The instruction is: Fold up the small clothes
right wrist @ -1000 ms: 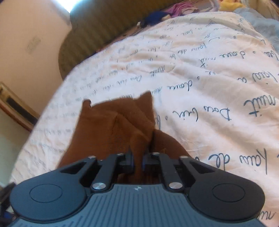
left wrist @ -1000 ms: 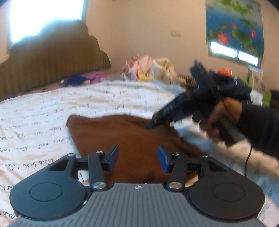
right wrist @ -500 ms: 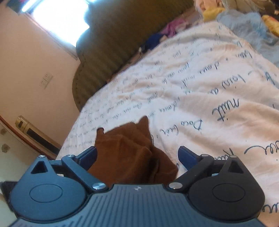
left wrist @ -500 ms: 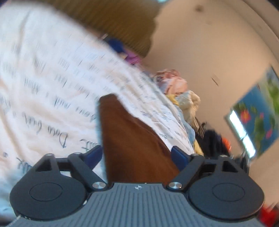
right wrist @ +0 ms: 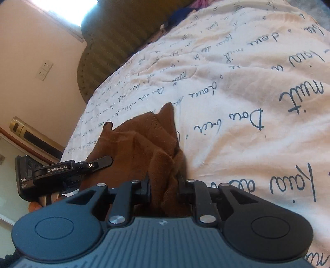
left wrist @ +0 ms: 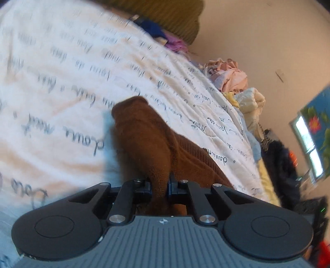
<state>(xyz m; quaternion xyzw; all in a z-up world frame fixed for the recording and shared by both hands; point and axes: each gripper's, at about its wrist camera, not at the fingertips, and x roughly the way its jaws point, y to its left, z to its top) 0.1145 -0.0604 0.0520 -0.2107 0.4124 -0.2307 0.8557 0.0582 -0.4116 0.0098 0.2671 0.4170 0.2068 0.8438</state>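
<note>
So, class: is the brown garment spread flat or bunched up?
Bunched: the brown garment rises in creased folds off the bedsheet.

One brown garment (left wrist: 142, 140), two tools (left wrist: 160, 186), one bedspread (left wrist: 61, 82).

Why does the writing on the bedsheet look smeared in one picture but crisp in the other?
Left wrist view: motion blur smears the bedsheet lettering, fisheye bends the edges. Right wrist view: sheet print sharp, window blown out white by glare; brown garment in shade.
</note>
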